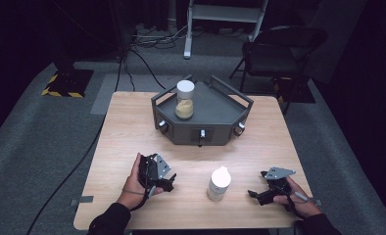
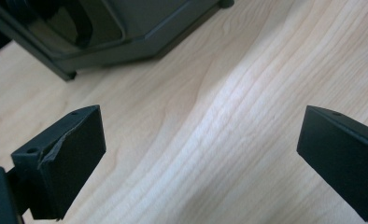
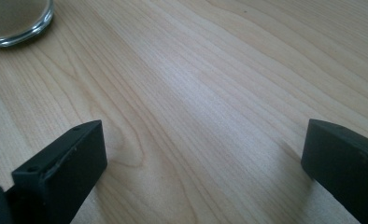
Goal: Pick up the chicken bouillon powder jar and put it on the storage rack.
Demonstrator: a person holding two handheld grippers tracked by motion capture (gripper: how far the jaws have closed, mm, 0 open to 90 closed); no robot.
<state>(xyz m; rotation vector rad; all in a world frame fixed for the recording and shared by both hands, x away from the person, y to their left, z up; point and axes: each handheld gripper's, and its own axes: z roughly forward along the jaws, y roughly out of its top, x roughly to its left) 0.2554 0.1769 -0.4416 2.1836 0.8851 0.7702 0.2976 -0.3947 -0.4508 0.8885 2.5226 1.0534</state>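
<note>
Although neither gripper has anything between its jaws, the work in hand looks to be the white-capped jar (image 1: 219, 183) standing upright on the wooden table (image 1: 127, 127), between the two hands and nearer the right one. It appears to be a clear glass jar with a white screw cap and some pale contents, so it should be rigid and moderately heavy, with smooth, rather slippery walls, and breakable if tipped or dropped. The safest hold would likely be around the straight body just below the cap, with the jaws square to its sides. The left gripper (image 1: 162, 177) rests near the table's front edge with its jaws spread wide over bare wood; its own view shows both pads (image 2: 72, 163) well apart and the corner of the dark grey tray (image 2: 140, 42) beyond. The right gripper (image 1: 259, 194) lies low on the table, jaws also wide open and pointing towards the jar; in its view a glass base (image 3: 14, 21) sits at the upper left, off the line between the jaws and apart from them. A second jar (image 1: 184, 100) (white lid, tan contents) stands inside the tray (image 1: 220, 115) at the table's far side, well apart from both grippers.
</note>
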